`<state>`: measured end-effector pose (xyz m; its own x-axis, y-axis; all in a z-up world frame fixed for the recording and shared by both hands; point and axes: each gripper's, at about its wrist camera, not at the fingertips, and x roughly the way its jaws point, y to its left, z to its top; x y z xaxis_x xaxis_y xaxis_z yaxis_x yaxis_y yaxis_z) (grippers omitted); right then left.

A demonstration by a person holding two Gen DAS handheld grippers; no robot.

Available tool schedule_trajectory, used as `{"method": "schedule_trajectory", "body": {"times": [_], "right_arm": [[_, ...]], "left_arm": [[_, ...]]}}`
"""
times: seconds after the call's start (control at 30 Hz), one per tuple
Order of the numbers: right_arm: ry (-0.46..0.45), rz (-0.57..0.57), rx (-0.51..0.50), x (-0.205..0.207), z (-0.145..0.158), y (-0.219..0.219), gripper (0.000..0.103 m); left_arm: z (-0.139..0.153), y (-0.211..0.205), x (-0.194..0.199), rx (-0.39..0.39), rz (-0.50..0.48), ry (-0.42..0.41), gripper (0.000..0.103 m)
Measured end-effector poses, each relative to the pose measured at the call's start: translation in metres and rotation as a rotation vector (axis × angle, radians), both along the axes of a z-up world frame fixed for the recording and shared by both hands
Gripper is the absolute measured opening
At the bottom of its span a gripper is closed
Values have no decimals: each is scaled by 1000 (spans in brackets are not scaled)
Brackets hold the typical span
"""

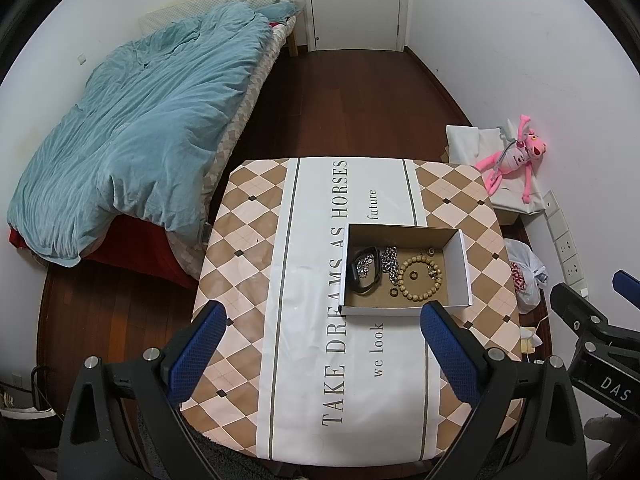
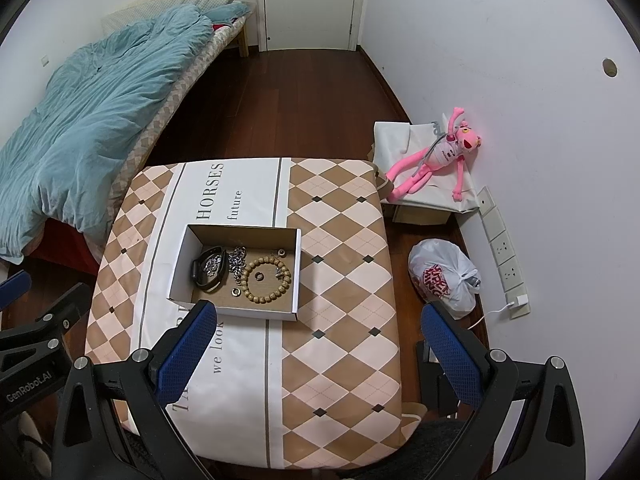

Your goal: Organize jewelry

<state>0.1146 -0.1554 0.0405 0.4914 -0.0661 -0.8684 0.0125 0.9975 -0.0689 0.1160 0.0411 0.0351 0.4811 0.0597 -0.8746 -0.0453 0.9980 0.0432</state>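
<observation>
An open cardboard box [image 1: 460, 268] [image 2: 294, 272] stands on the table with a patterned cloth [image 1: 312, 360] [image 2: 340, 320]. In it lie a wooden bead bracelet [image 1: 420, 276] [image 2: 266, 278], a silver chain [image 1: 390, 262] [image 2: 236, 262], a black band [image 1: 365, 270] [image 2: 210, 268] with a silver piece on it, and small rings [image 1: 393, 291] [image 2: 235, 291]. My left gripper [image 1: 324, 320] is open and empty, held above the table in front of the box. My right gripper [image 2: 316, 320] is open and empty, to the right of the box's front.
A bed with a teal duvet [image 1: 140, 132] [image 2: 88, 112] stands left. A pink plush toy [image 1: 516, 156] [image 2: 436, 156] lies on a white-covered box right of the table. A white plastic bag [image 2: 444, 272] and a power strip [image 2: 504, 248] lie by the right wall.
</observation>
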Motion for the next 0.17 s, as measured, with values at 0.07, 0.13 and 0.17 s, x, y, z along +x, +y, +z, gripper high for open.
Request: {"method": "schedule_trajectory", "body": {"times": [0.07, 0.13, 0.17], "right_arm": [[-1, 1, 0, 0, 0, 0, 103], [0, 1, 1, 0, -1, 0, 103], [0, 1, 2, 0, 0, 0, 103]], "left_arm": [[0, 0, -1, -2, -3, -4, 99], [2, -2, 0, 3, -8, -15, 99], [2, -2, 0, 5, -11, -16, 99]]}}
